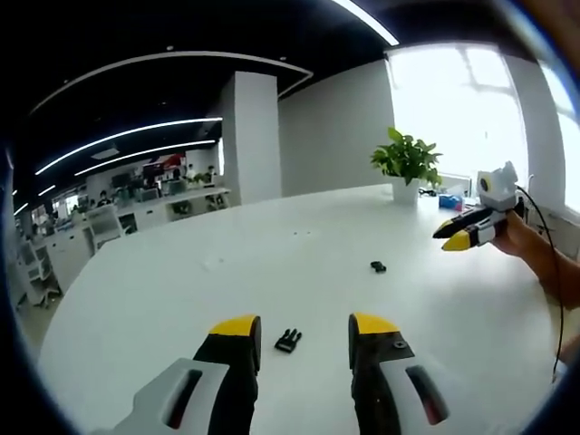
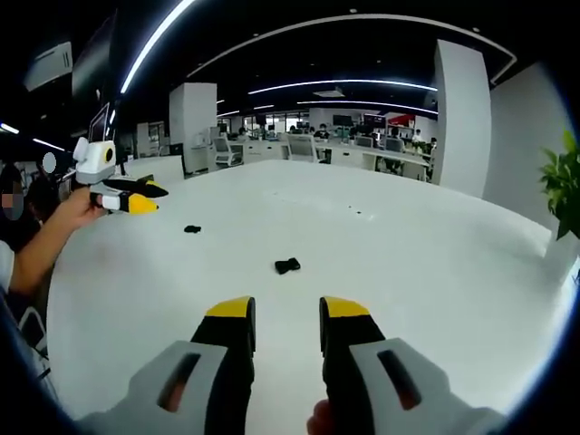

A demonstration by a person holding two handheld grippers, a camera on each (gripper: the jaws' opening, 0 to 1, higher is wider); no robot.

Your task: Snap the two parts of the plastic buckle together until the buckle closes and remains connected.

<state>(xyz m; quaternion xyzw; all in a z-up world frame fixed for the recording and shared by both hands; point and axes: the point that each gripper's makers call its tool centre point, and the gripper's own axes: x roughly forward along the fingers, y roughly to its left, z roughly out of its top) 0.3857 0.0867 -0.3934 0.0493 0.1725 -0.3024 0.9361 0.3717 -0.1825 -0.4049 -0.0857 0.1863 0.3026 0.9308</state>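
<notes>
Two small black buckle parts lie apart on the white table (image 1: 272, 245). One buckle part (image 1: 288, 340) lies just ahead of my left gripper (image 1: 304, 328), in line with the gap between its open jaws, and the same part (image 2: 192, 228) is seen at the left of the right gripper view. The other buckle part (image 1: 378, 266) lies farther out; this part (image 2: 287, 265) sits a short way ahead of my right gripper (image 2: 286, 311), which is open and empty. A hand holds the right gripper (image 1: 456, 236) above the table's right side. The left gripper (image 2: 145, 198) hovers at the left.
A potted plant (image 1: 407, 163) in a white pot stands at the table's far edge beside a small blue thing (image 1: 449, 201). A white pillar (image 1: 249, 136) and office desks with people (image 2: 362, 145) lie beyond. The table's curved edge (image 1: 63, 308) runs on the left.
</notes>
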